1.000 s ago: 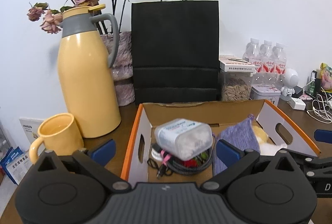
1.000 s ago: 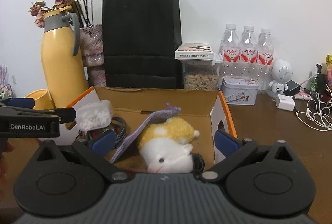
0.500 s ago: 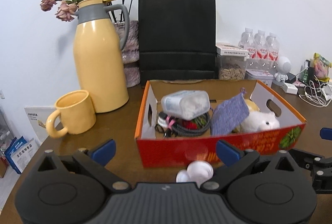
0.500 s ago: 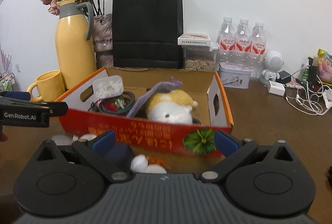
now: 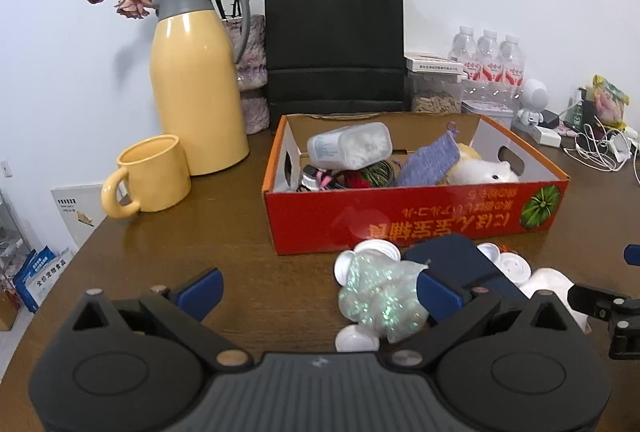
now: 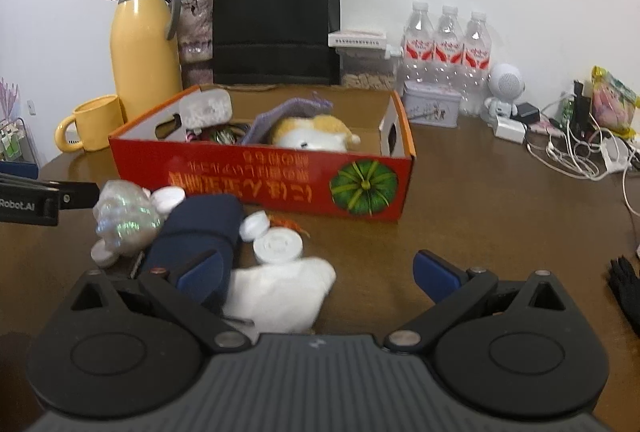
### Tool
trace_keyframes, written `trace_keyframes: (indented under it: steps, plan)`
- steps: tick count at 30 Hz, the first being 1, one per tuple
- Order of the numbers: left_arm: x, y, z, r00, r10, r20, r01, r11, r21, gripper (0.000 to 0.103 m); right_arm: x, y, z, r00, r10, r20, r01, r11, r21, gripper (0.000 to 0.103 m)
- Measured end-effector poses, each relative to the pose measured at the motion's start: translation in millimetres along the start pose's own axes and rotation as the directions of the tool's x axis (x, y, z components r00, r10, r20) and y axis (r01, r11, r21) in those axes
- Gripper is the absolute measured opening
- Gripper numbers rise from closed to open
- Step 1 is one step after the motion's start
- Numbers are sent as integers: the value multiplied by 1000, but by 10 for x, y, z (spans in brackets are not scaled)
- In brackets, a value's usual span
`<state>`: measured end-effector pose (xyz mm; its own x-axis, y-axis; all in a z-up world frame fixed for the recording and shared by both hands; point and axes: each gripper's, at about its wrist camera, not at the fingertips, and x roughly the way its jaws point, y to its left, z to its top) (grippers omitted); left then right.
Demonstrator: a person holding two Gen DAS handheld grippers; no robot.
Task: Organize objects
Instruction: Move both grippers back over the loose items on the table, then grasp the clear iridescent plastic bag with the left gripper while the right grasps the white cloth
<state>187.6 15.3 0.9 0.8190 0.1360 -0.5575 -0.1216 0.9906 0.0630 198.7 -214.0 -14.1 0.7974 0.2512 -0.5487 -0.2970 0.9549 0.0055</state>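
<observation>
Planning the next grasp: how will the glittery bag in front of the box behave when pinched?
The glittery bag looks crumpled and thin, so it will probably deform and feel light. Its shiny film may slip. Lifting it could nudge the white caps touching it.

One red cardboard box [image 6: 260, 180], one yellow thermos jug [image 6: 144, 56], one yellow mug [image 6: 96, 122], one black paper bag [image 6: 276, 20] and three water bottles [image 6: 446, 48] at twelve o'clock; at least four white caps [image 6: 278, 244] at nine o'clock.
</observation>
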Motion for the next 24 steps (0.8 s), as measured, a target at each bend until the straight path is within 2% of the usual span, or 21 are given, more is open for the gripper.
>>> trace_keyframes:
  steps: [12,14,17,19,21,22,23,24]
  plan:
    - [253,-176,24,1000,-23,-17,23,999,-28,103,286,-85,-82,997,34,-62,-32,999,32,103]
    - [310,-184,22,1000,-19,-17,18,999,-40,103,328,-87,-90,996,51,-68,-48,998,39,100]
    - [391,-185,18,999,-18,-27,17,999,-50,101,370,-84,-93,994,82,-78,-78,996,53,89]
    - [405,-170,9,999,-28,-28,27,998,-62,95,386,-71,-102,991,105,-82,-101,993,60,73]
    - [415,-154,1,998,-51,-35,49,996,-73,83,388,-65,-110,988,132,-84,-126,990,66,62]
    - [416,-155,-4,998,-58,-38,56,996,-75,80,381,-60,-113,988,136,-80,-131,989,66,56]
    - [418,-158,-10,997,-66,-40,63,995,-76,69,376,-54,-113,987,141,-78,-136,989,63,52]
    - [418,-163,-17,996,-73,-44,70,995,-75,53,368,-51,-114,988,136,-75,-132,989,61,49]
